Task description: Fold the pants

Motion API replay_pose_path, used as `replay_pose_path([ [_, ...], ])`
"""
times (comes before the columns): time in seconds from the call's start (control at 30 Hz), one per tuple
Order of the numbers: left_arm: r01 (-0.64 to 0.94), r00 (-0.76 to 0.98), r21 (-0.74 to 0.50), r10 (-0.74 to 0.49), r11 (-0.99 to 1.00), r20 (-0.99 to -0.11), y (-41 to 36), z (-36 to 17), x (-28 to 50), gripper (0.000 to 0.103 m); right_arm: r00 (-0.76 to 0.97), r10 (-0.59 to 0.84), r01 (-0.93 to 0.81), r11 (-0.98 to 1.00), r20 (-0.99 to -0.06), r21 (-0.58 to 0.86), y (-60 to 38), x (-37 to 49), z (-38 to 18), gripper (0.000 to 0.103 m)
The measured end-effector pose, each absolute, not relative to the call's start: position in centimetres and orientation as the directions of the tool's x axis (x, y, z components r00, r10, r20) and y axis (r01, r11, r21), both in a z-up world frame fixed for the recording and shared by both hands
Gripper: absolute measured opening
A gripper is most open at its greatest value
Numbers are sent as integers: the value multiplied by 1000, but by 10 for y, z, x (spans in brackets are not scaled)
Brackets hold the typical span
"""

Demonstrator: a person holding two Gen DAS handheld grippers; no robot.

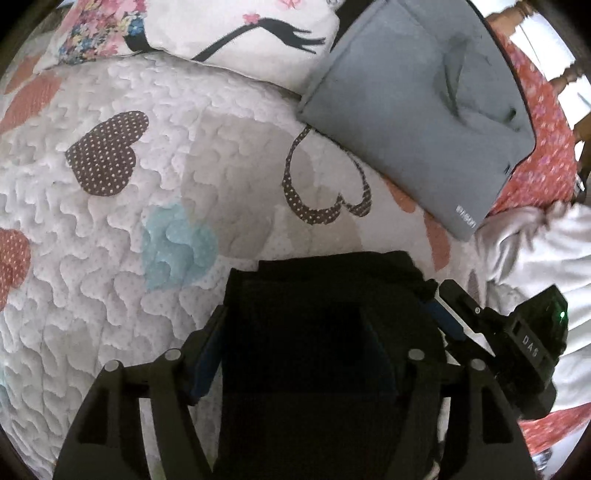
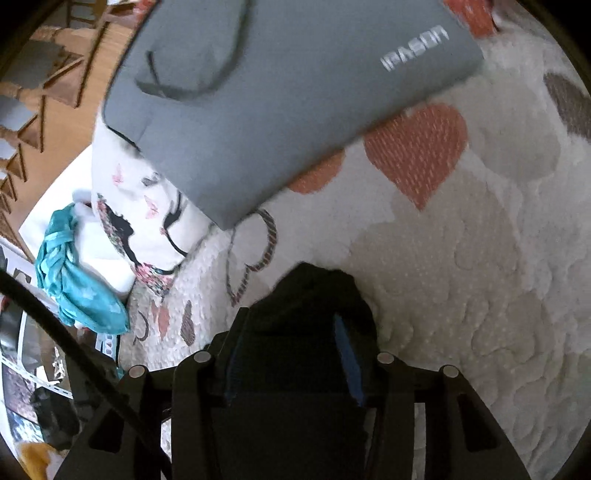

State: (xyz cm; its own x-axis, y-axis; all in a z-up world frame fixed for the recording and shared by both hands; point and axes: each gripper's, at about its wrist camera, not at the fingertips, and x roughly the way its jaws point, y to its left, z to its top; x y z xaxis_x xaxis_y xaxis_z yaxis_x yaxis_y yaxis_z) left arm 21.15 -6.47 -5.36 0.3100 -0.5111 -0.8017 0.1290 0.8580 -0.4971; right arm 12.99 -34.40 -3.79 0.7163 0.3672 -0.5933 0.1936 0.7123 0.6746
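The black pants [image 1: 325, 295] are bunched between the fingers of my left gripper [image 1: 317, 321], which is shut on them just above a white quilt with hearts [image 1: 110, 221]. My right gripper [image 2: 295, 332] is also shut on a fold of the black pants [image 2: 314, 291], held over the same quilt [image 2: 461, 277]. The right gripper's body [image 1: 517, 343] shows in the left wrist view, close beside the left one. Most of the pants are hidden under the grippers.
A grey padded sleeve [image 1: 417, 107] lies on the quilt ahead, also in the right wrist view [image 2: 280, 99]. A printed pillow [image 1: 236, 29] lies at the far edge. A teal cloth [image 2: 74, 273] and wooden furniture [image 2: 55, 74] are off the bed's side.
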Motion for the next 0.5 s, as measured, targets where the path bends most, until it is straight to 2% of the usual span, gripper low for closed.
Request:
replay_pose_path([
  [0.17,172,391,-536,-556,827,-733,-60,-18,193,68,744,417,115,689,-522,715,-334,123,-14,52],
  [0.2,180,402,-532,-555,828,-728,-60,-14,192,68,747,432,94,685,-506,722,-331,125,-11,56],
  [0.3,189,406,-487,-519,853,-752,-67,-21,195,68,728,421,97,717,-540,690,-324,141,-11,65],
  [0.43,160,342,-466,-492,870,-801,-72,-51,202,69,654,462,140,705,-600,696,-332,174,-42,64],
  [0.5,162,332,-461,-488,873,-807,-72,-57,204,70,657,493,134,668,-570,732,-341,177,-53,62],
])
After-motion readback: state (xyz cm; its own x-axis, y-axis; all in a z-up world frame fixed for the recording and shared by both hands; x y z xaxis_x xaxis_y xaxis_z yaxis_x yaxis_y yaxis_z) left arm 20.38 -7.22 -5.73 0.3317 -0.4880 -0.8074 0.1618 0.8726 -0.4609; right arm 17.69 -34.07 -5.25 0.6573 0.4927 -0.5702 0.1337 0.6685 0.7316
